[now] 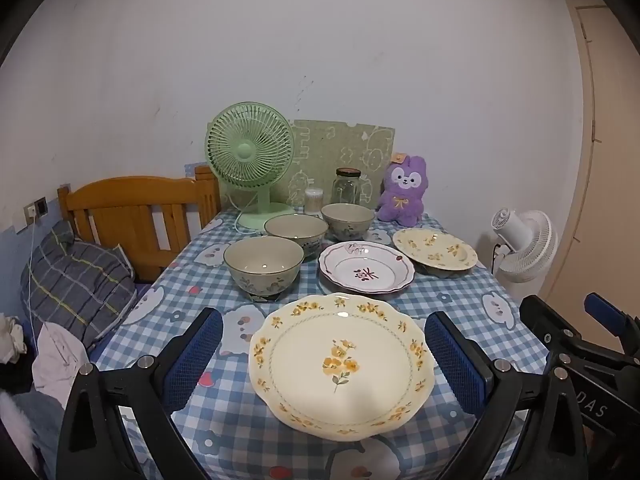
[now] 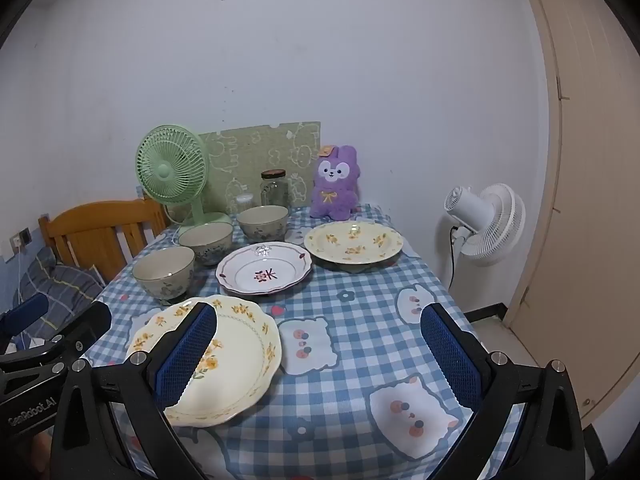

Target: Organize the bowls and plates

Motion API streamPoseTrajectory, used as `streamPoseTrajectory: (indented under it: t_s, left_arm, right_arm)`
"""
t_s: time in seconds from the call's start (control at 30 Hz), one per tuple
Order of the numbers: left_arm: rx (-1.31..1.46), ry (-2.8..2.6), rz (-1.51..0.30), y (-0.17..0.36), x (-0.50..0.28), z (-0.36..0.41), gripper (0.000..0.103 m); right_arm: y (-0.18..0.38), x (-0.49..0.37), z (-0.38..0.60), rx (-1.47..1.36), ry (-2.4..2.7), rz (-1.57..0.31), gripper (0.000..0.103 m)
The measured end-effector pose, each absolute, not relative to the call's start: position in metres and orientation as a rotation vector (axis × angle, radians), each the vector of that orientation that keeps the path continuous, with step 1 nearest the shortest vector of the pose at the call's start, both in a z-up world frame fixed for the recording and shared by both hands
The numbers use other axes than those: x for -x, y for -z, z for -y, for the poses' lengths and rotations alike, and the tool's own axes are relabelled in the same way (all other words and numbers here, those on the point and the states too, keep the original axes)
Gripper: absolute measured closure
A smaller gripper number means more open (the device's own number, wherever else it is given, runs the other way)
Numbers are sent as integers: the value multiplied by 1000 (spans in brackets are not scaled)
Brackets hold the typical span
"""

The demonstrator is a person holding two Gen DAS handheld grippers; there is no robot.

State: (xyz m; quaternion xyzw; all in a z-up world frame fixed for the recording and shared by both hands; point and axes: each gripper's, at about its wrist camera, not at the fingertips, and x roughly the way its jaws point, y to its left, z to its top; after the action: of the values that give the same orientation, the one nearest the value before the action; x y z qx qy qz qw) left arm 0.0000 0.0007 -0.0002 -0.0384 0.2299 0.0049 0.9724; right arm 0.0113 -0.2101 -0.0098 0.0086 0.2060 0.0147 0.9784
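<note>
**Both claws spread above the set counter**

Left wrist view: the left claw (image 1: 324, 360) is spread wide and empty, its blue pads either side of the near plate (image 1: 342, 366), which lies flat on the checked counter (image 1: 460, 292); whether the pads touch its rim cannot be told. Behind it lie the red plate (image 1: 366, 267) and the far plate (image 1: 435, 249). Three bowls run back on the left: near bowl (image 1: 263, 266), middle bowl (image 1: 296, 235), far bowl (image 1: 347, 220). A green fan (image 1: 250, 160), jar (image 1: 346, 187) and plush (image 1: 402, 190) stand at the wall. The right claw's frame is cut off at the right edge.

Right wrist view: the right claw (image 2: 318, 354) is likewise released and empty. Its left pad (image 2: 186, 354) hides part of the near plate (image 2: 236, 360); its right pad hangs over bare cloth. The left claw's frame shows only in part at the left edge.
</note>
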Motion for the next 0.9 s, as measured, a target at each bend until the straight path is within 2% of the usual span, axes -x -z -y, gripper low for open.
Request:
streamPoseTrajectory:
  t_s: [0.9]
  left_arm:
    - [56,-24,-468,4,1,1,3]
  right_arm:
    - [8,-11,209,-17,-28,-418,0]
